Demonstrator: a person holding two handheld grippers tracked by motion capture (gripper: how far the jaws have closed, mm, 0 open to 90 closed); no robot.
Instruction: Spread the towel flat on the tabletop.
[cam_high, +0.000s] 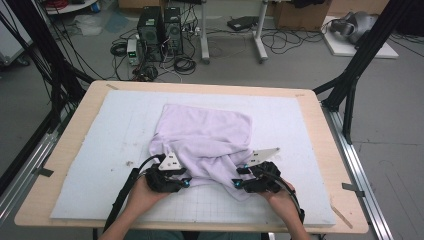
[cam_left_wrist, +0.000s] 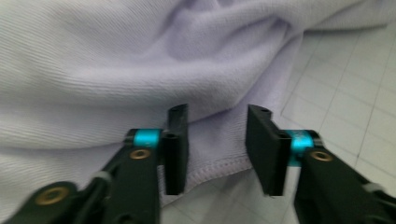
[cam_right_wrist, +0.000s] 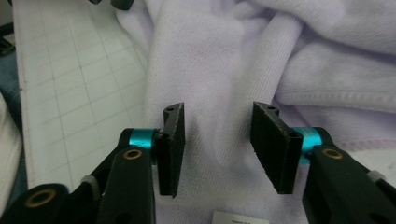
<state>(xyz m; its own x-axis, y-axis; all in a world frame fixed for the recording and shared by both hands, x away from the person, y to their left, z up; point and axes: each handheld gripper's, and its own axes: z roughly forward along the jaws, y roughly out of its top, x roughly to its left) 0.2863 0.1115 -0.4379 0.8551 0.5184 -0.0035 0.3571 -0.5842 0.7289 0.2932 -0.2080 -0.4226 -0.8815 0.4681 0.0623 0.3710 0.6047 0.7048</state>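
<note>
**Both grippers open at the near edge of a crumpled towel**

A pale lilac towel (cam_high: 205, 140) lies bunched on the white mat (cam_high: 90, 150) that covers the table (cam_high: 75, 115); its far part spreads fairly flat toward the middle of the mat, while its near part is gathered into thick folds that run down toward the person's side; the mat near the person is marked with a fine grid.

The left gripper (cam_high: 170, 177) sits at the towel's near left edge, held by the left hand (cam_high: 142, 192) that comes in from the bottom; in the left gripper view its jaws stand apart with nothing between the pads, the gripper (cam_left_wrist: 217, 144) poised just over the stitched hem (cam_left_wrist: 219, 164) of the towel (cam_left_wrist: 116, 70), with gridded mat (cam_left_wrist: 341, 107) to the right of the cloth.

The right gripper (cam_high: 250, 180) sits at the towel's near right edge, held by the right hand (cam_high: 282, 197); in the right gripper view its jaws are likewise spread and grasp nothing, the gripper (cam_right_wrist: 217, 144) over a long fold of towel (cam_right_wrist: 205, 60) that runs between the pads; a seam (cam_right_wrist: 336, 98) crosses the cloth at right, a small white label (cam_right_wrist: 240, 218) shows at the bottom edge, and the mat (cam_right_wrist: 70, 84) lies to the left.

Beyond the table, on the grey floor, stand two dark computer towers (cam_high: 160, 32) amid loose cables (cam_high: 185, 62).
</note>
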